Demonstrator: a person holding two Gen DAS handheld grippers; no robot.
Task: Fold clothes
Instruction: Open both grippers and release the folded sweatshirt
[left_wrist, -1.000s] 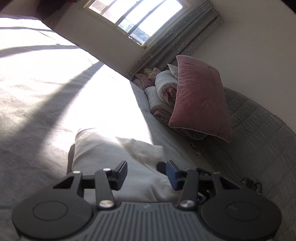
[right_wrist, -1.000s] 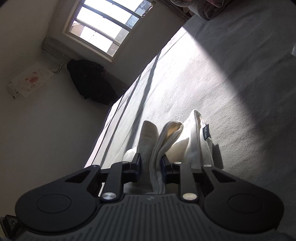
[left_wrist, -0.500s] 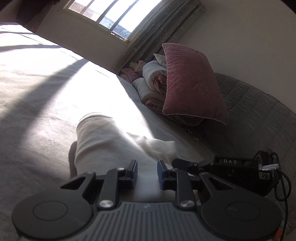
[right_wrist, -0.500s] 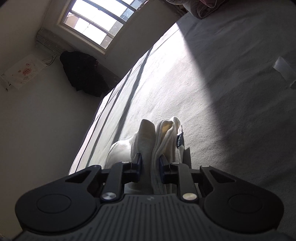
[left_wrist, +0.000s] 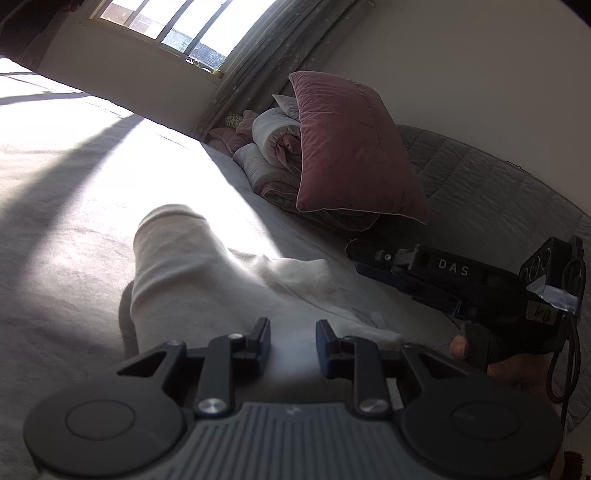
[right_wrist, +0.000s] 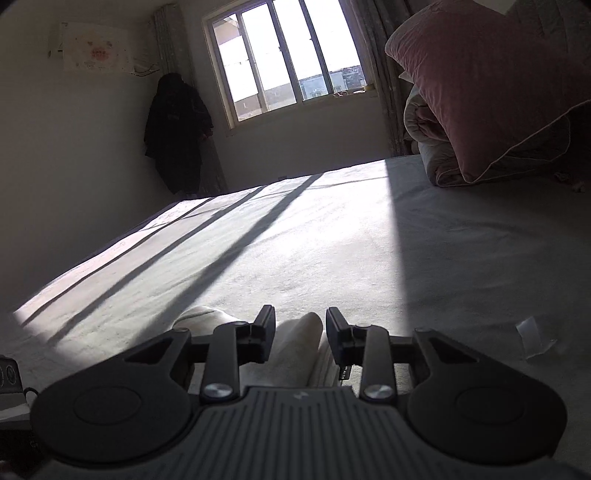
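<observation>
Your left gripper (left_wrist: 291, 345) now stands with jaws apart over the white garment (left_wrist: 207, 280); half a second ago they were nearly together. Your right gripper (right_wrist: 300, 334) has also widened, and the ribbed fold between its fingers looks loose, so I judge both have let go. The garment lies on the grey bed sheet (left_wrist: 66, 229) as a soft, thick bundle, its rounded end at 11 o'clock. Farther, at 1 o'clock, a pink velvet pillow (left_wrist: 354, 147) leans on rolled quilts (left_wrist: 273, 136).

Harsh daylight from the barred glass window (right_wrist: 295, 59) blows out the pale grey bedspread (left_wrist: 74, 155); long bar shadows, dim walls, fisheye-bent edges.
</observation>
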